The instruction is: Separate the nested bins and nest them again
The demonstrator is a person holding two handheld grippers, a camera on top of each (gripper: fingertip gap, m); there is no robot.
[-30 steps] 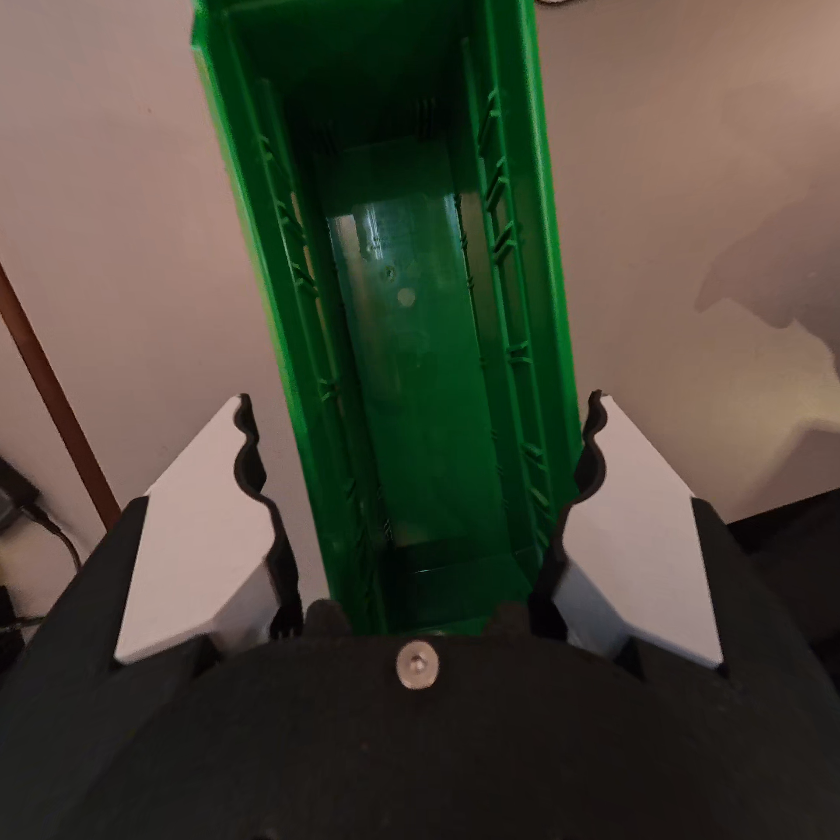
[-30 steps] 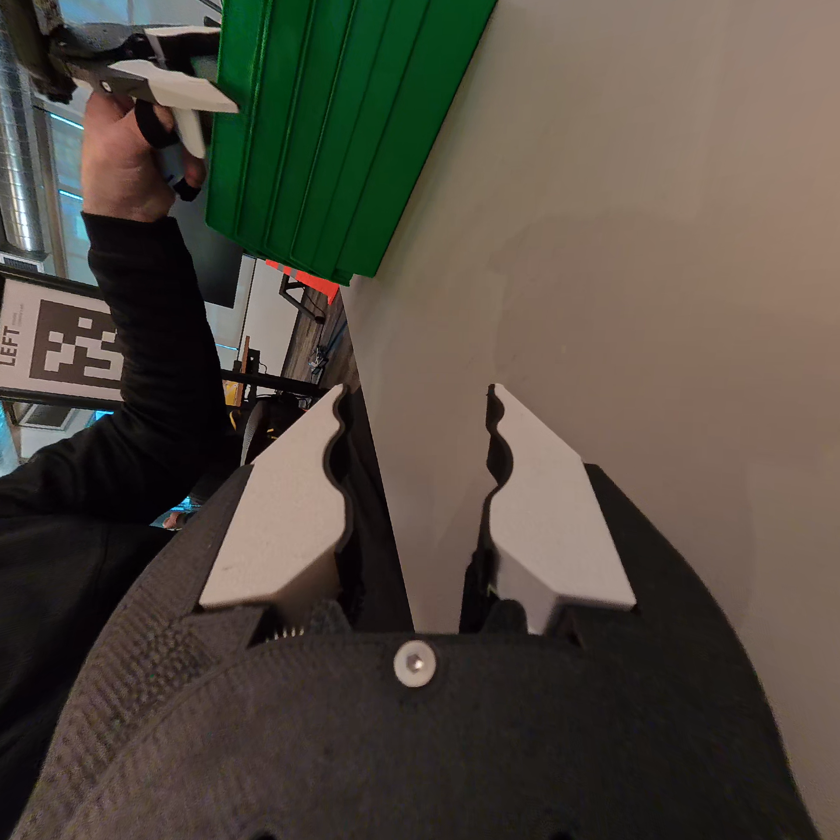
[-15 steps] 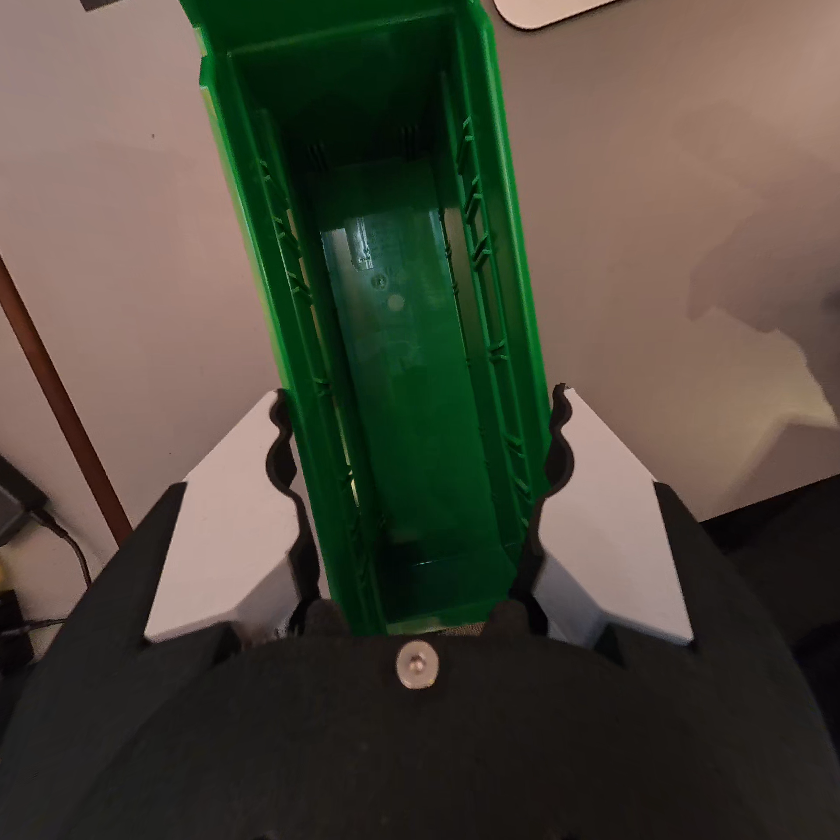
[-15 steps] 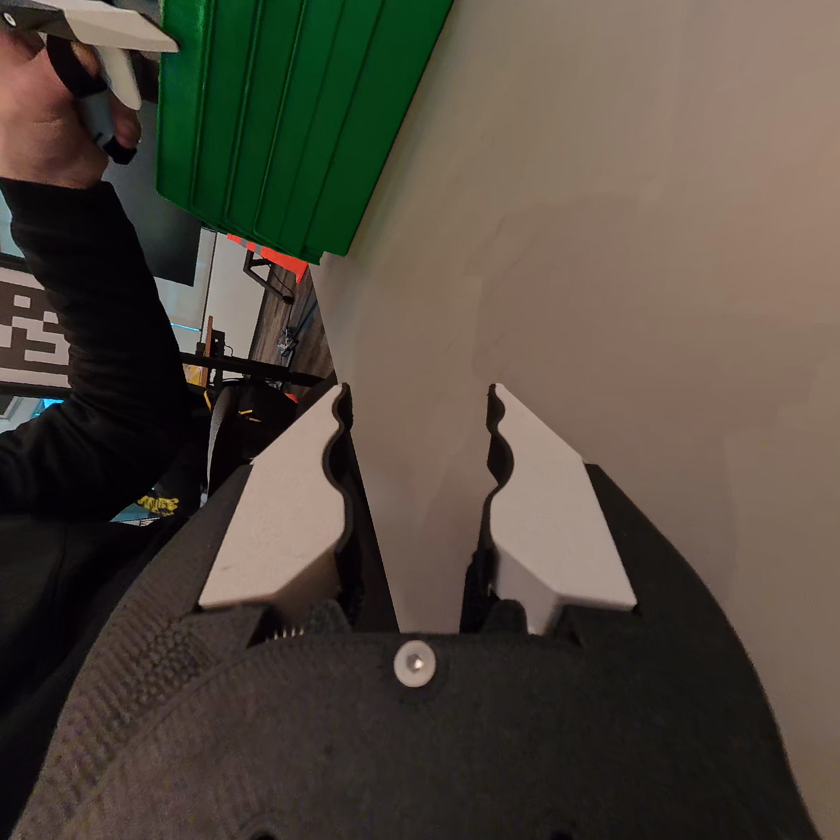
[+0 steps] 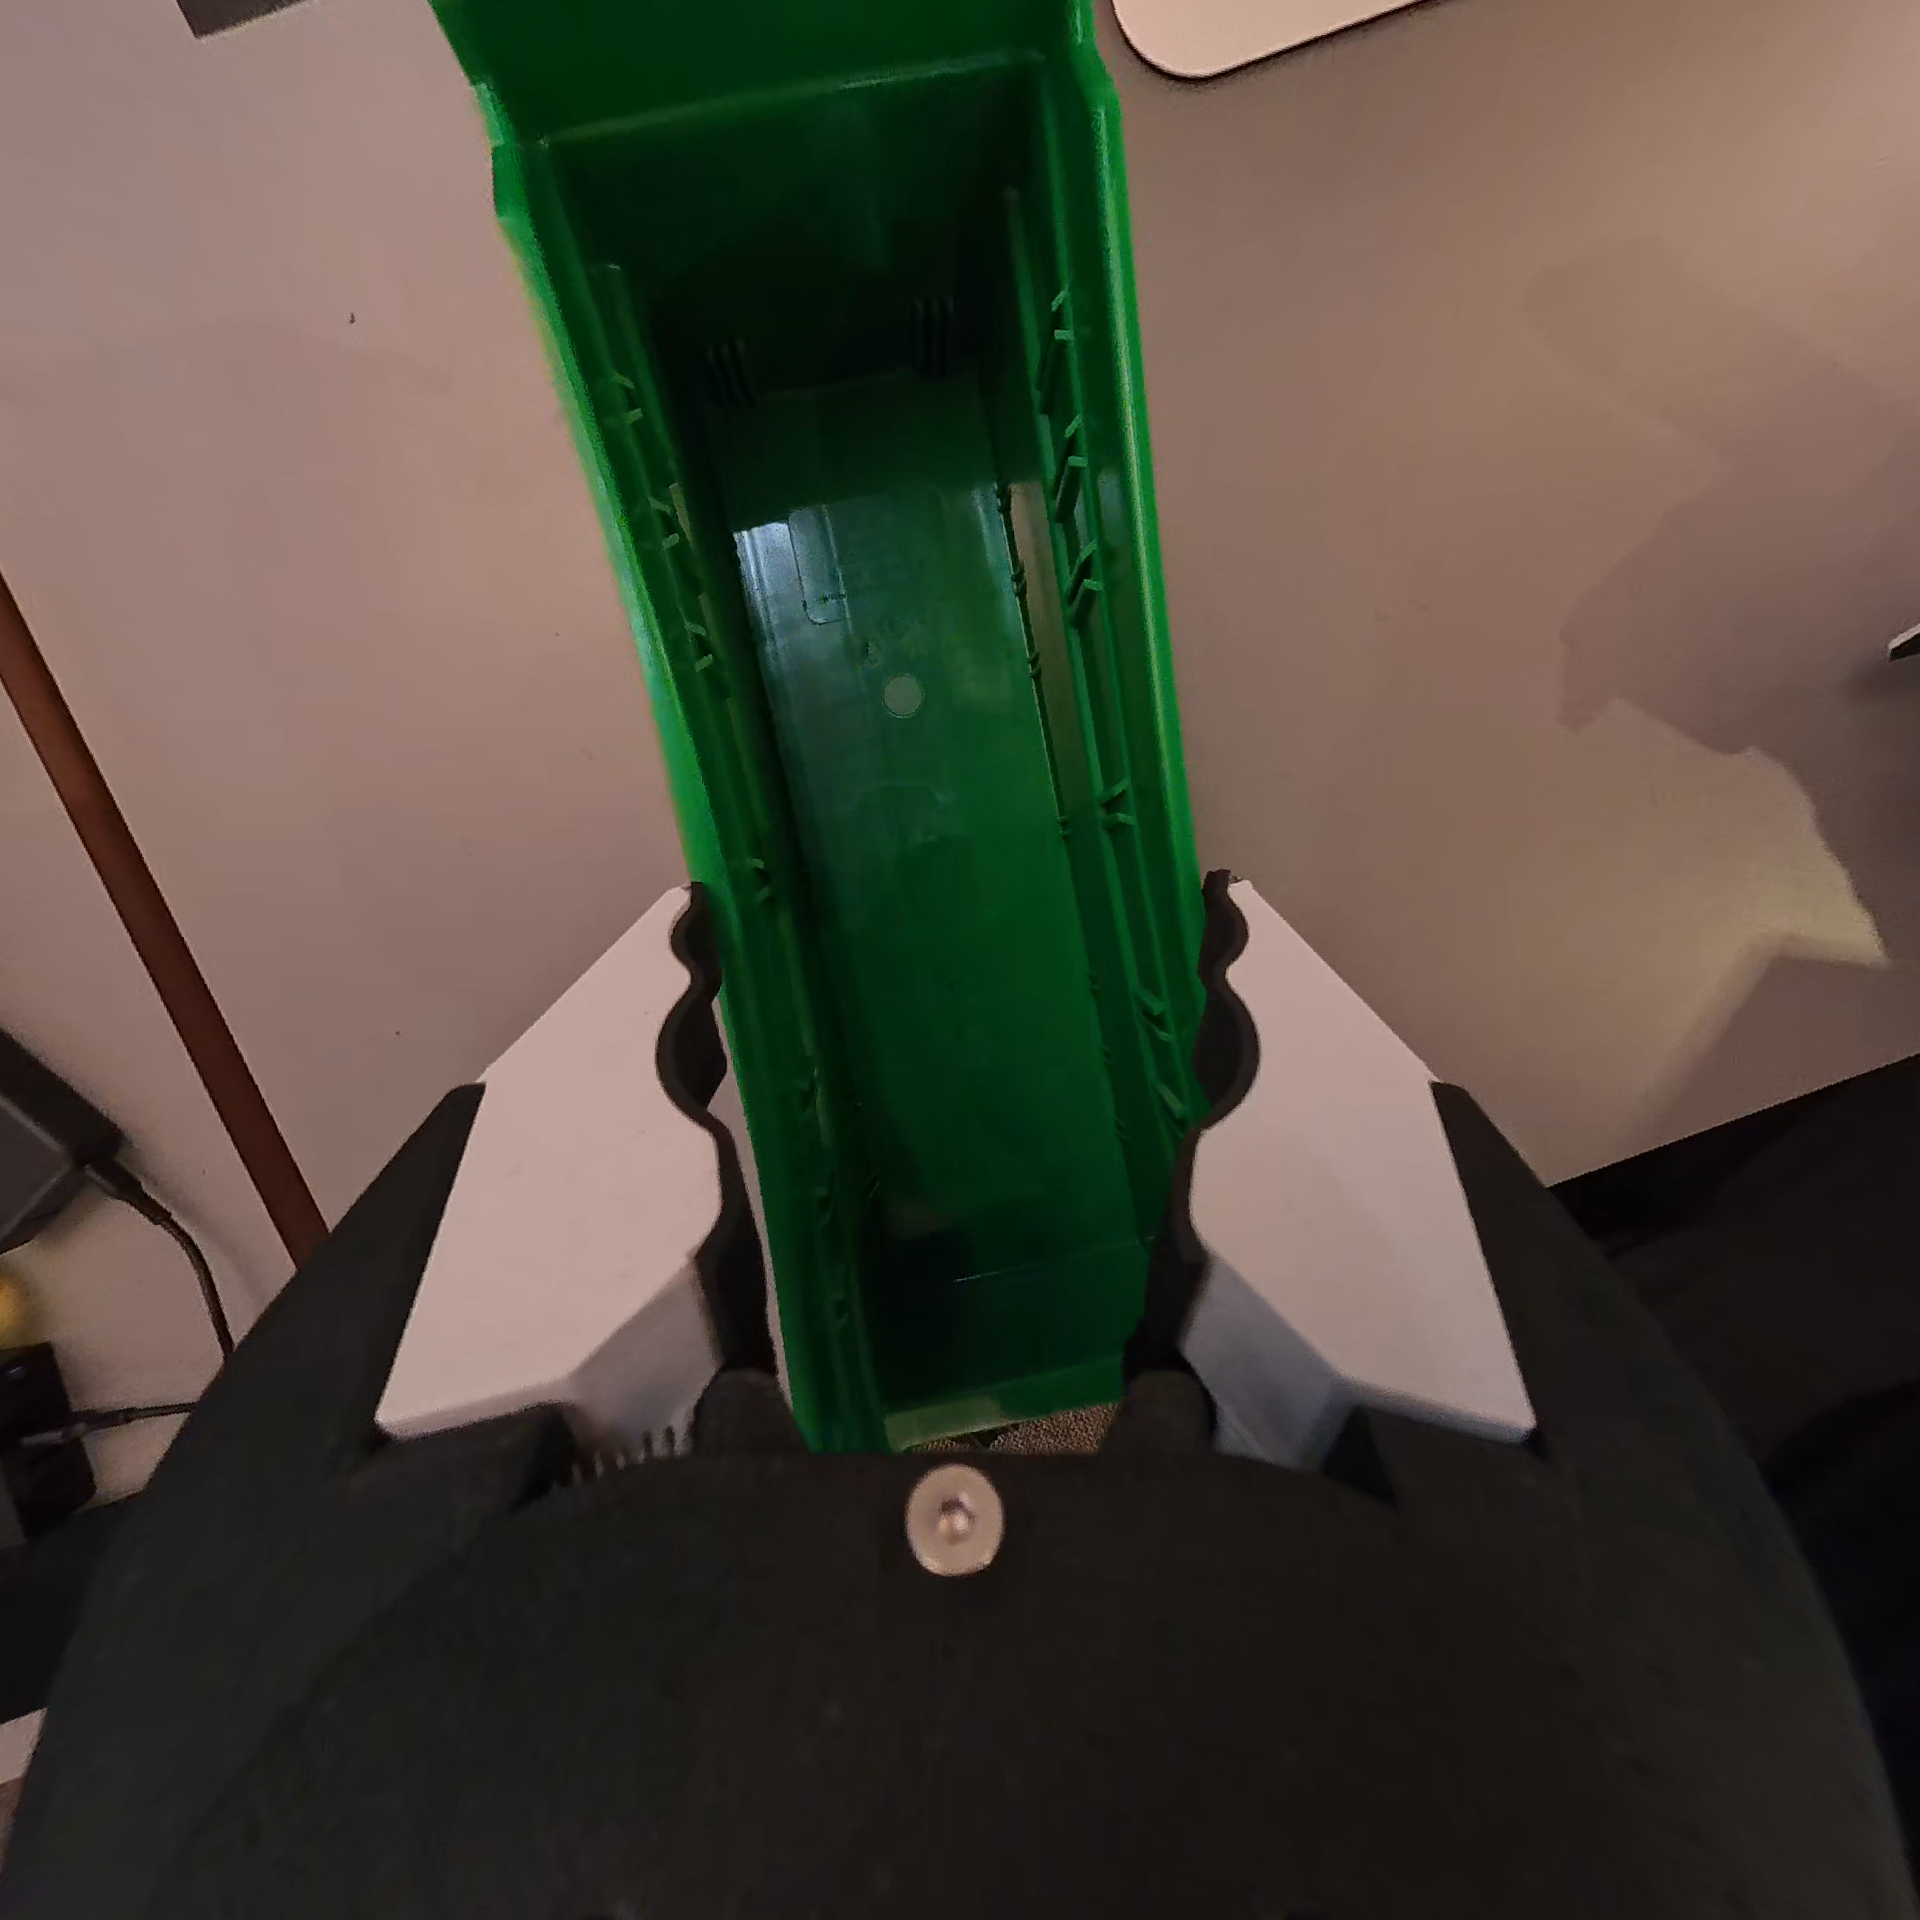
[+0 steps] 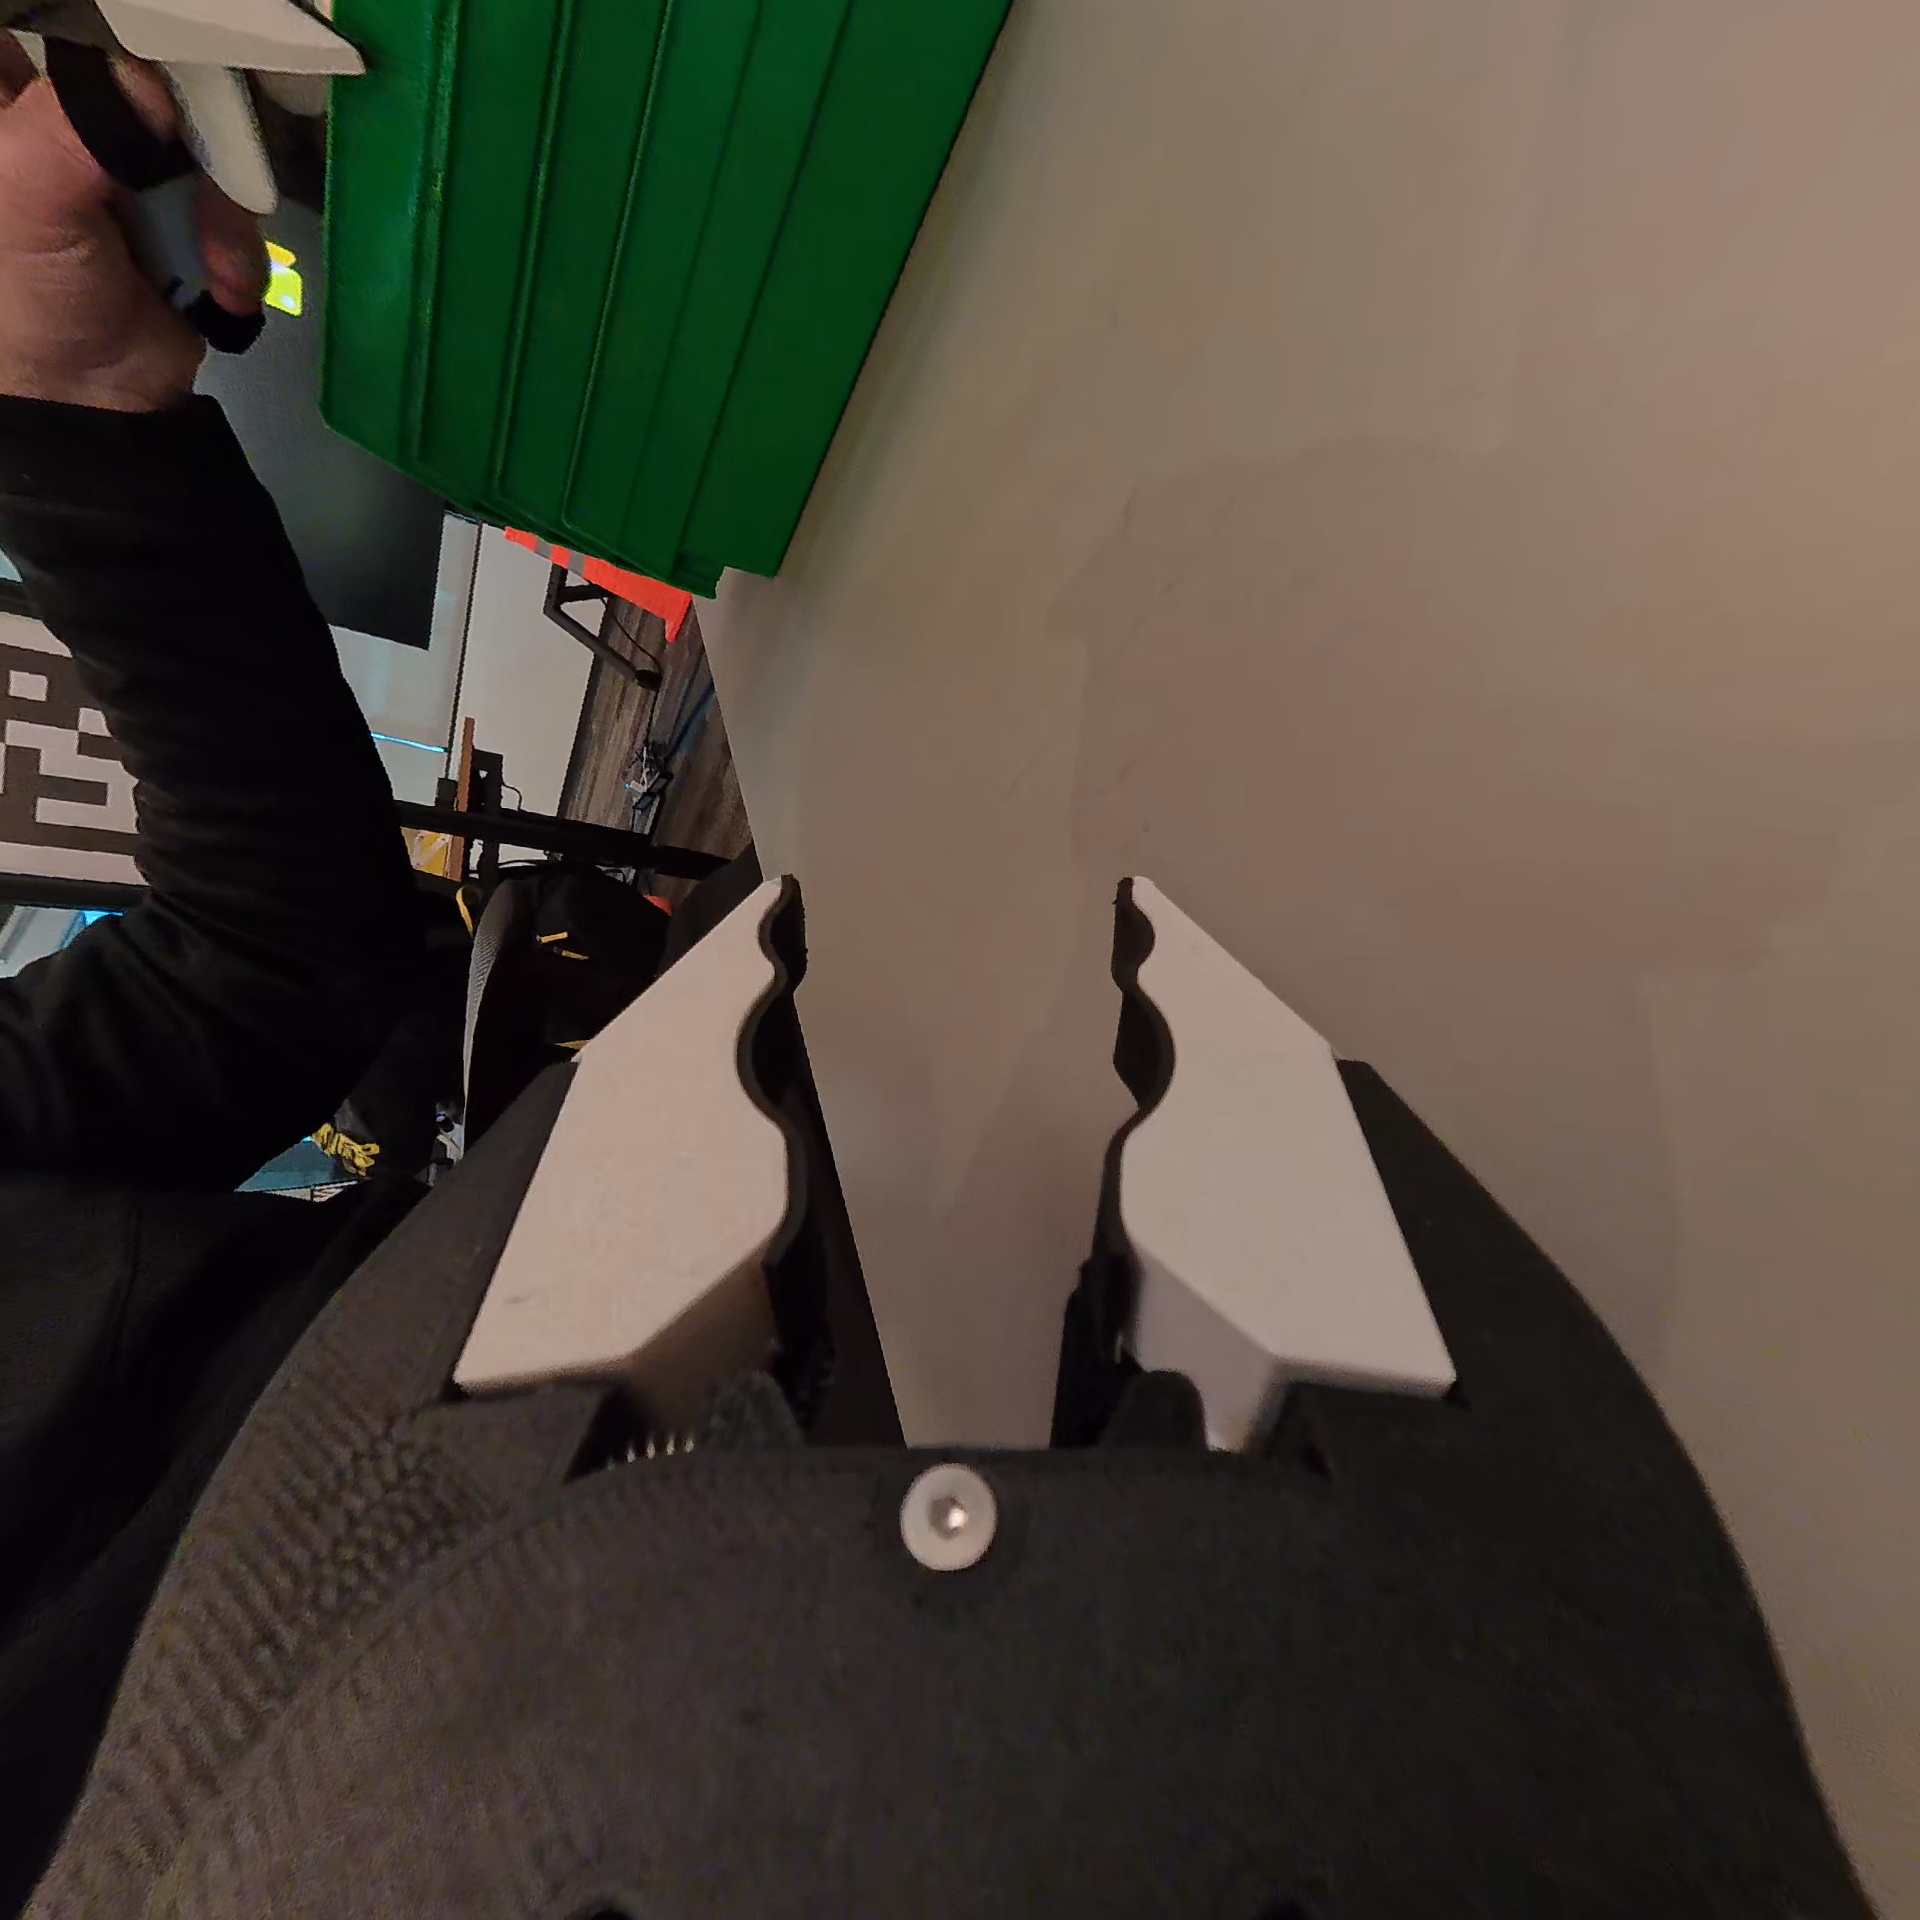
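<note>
Left claw (image 5: 956, 904) clamps the green bin (image 5: 914, 831) lengthwise between its fingers.

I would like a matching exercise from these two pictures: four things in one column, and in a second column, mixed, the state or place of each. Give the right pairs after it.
Things
1. left gripper
2. right gripper
3. green bin
4. hand

States or places
A. open side faces the left wrist camera, nothing inside
B. open, nothing between its fingers
C. top left corner of the right wrist view, holding a gripper's handle
D. shut on both long sides of the bin

Pairs: 1-D, 2-B, 3-A, 4-C
</note>
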